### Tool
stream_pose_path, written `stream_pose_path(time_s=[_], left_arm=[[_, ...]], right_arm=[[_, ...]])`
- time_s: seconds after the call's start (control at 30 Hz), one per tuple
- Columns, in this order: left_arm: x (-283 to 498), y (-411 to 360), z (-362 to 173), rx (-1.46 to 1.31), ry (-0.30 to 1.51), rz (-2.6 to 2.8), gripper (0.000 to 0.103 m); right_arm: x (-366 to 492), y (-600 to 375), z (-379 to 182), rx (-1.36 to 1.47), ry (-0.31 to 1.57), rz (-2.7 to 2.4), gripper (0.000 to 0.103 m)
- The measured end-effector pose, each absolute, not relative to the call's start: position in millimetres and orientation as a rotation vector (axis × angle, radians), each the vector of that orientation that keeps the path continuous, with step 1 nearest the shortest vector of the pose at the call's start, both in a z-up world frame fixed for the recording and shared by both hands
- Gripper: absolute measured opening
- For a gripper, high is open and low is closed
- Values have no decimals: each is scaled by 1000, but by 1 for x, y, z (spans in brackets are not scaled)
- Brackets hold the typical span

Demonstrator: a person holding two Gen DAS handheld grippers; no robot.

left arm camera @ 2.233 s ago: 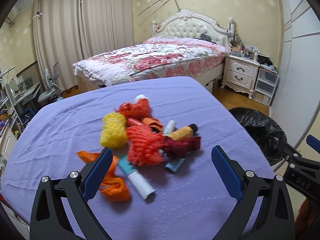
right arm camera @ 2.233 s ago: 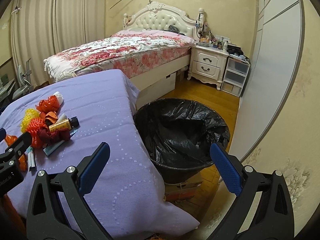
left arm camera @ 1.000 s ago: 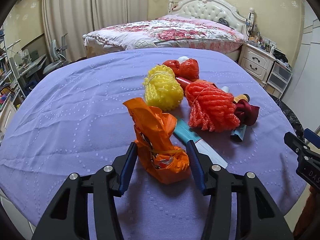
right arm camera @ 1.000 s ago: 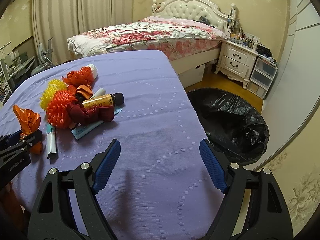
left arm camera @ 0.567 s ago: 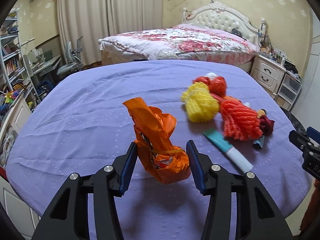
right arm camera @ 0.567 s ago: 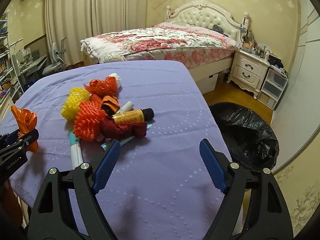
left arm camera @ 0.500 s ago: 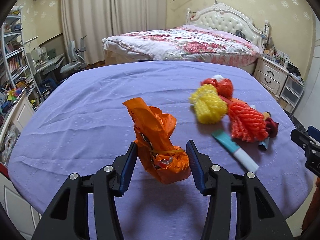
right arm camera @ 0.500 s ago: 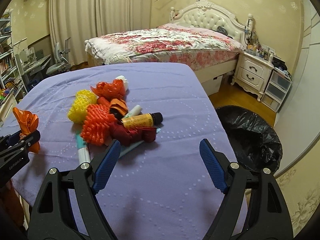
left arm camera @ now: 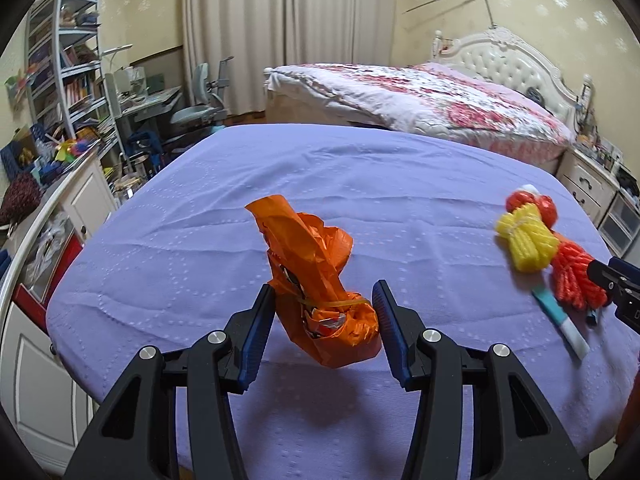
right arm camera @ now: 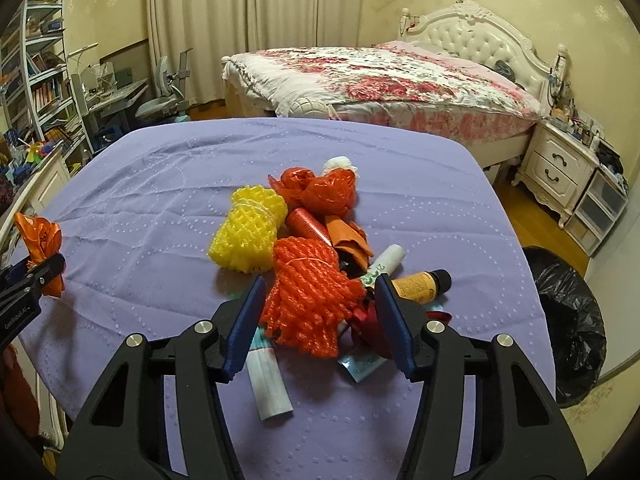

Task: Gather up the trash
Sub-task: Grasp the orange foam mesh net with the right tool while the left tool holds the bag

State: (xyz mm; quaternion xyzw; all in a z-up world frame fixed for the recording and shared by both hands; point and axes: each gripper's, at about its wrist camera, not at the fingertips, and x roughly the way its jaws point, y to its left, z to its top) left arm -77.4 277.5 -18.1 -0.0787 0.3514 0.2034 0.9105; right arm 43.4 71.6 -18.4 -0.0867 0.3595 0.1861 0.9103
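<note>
left gripper (left arm camera: 323,326): jaws clamped on the crumpled orange plastic bag tied with a rubber band (left arm camera: 316,280). the bag hangs clear of the lilac quilted cloth covering the table (left arm camera: 280,184), its shadow below it, so it is judged lifted for carrying and not resting.

right gripper (right arm camera: 318,316): jaws closing around the red-orange foam fruit net (right arm camera: 310,292). the net sits between the pads; whether they press on it yet cannot be told.

remaining trash lies in one heap at the centre of the cloth. the yellow foam fruit net (right arm camera: 248,236) sits at 10 o'clock of the red-orange one, the crumpled red plastic wrapper (right arm camera: 320,188) at 12 o'clock, the amber bottle with black cap (right arm camera: 420,282) at 3 o'clock, the white and teal tube (right arm camera: 268,376) at 6 o'clock, partly beneath it.

the bin lined with a black bag (right arm camera: 568,320) stands on the floor off the table's edge, at 3 o'clock of the heap. judgement: one piece secured, a second being taken; both then go to the bin.
</note>
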Motion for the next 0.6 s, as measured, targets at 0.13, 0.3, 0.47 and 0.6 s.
stream_pose_path(time_s=[0.13, 0.3, 0.47, 0.6], left_arm=[[-81, 290, -22, -191, 730, 426, 50], [-83, 292, -25, -209, 733, 414, 50], [-84, 283, -23, -209, 725, 383, 50], [-82, 270, -19, -198, 715, 347, 50]], right_arm=[[50, 86, -26, -233, 770, 380, 46], [47, 90, -27, -268, 765, 378, 30], [46, 80, -16, -220, 745, 387, 28], [44, 70, -6, -190, 722, 383, 28]])
